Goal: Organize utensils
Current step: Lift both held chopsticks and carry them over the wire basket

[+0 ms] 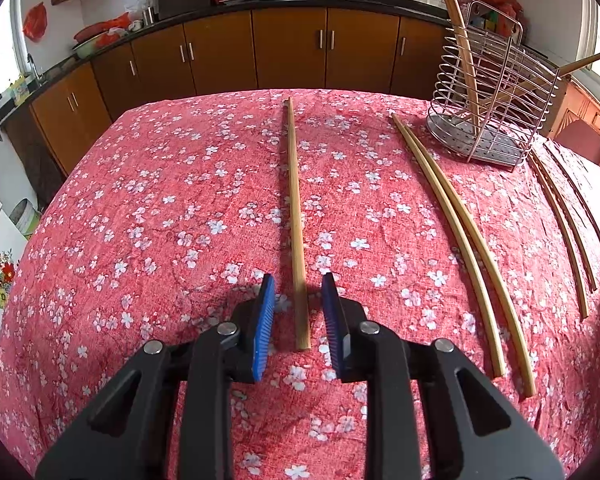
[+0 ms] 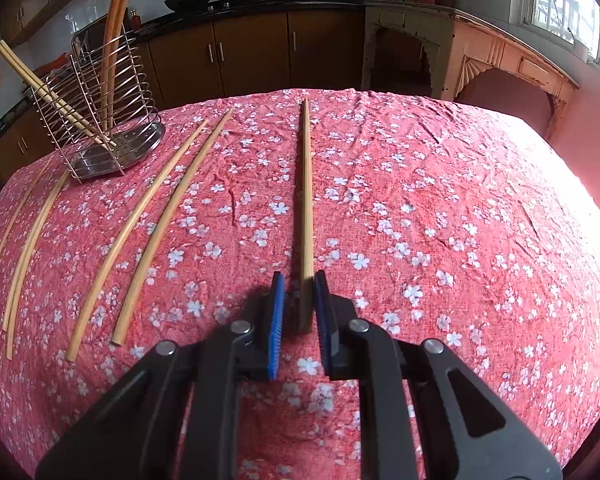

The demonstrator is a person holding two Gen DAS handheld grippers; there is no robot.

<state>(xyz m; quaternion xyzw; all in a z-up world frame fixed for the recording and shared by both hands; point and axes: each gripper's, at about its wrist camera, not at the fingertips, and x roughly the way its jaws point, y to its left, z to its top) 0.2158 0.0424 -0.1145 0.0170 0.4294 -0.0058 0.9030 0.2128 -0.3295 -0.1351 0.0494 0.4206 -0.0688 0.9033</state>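
Note:
A bamboo chopstick [image 1: 296, 220] lies on the red flowered tablecloth [image 1: 160, 220], its near end between the blue pads of my left gripper [image 1: 298, 284], which is open around it without touching. In the right wrist view another chopstick [image 2: 306, 208] lies with its near end between the pads of my right gripper [image 2: 300, 280]; the jaws stand narrowly apart, the right pad close against the stick. A wire utensil holder [image 1: 496, 92] with chopsticks in it stands at the back right, and shows in the right wrist view [image 2: 100, 120] at the back left.
Two pairs of chopsticks lie between the grippers: one pair [image 1: 460, 240] [image 2: 36, 240] and another [image 1: 560, 220] [image 2: 148, 220]. Brown kitchen cabinets [image 1: 260, 52] and a counter with woks stand behind the table. A pink sideboard [image 2: 500, 64] stands at the right.

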